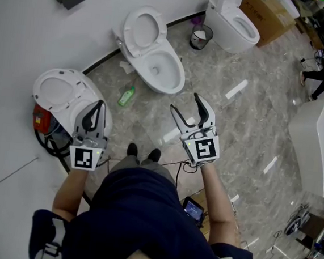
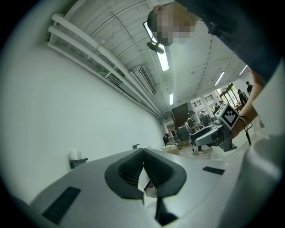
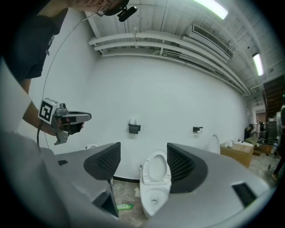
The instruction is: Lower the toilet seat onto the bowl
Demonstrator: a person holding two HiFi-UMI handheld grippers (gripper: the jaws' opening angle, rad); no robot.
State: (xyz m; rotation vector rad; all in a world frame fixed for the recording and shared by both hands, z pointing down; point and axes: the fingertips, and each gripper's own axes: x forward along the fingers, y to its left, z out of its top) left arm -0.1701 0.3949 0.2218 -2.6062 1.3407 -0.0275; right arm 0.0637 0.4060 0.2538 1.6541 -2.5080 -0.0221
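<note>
Along the white wall (image 1: 18, 21), toilets (image 1: 154, 57) stand on marbled floor (image 1: 247, 134)

No word, number or brand can be read anywhere. The left claw (image 1: 100, 106) and the right claw (image 1: 185, 102) each bear a cube with black-and-white square marker patterns, not letters. Any print on the green bottle (image 1: 126, 96) or the cardboard box (image 1: 270, 17) is too small to make out.

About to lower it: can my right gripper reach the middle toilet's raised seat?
Probably yes: the right gripper is open and points at the raised seat, with only floor between them.
</note>
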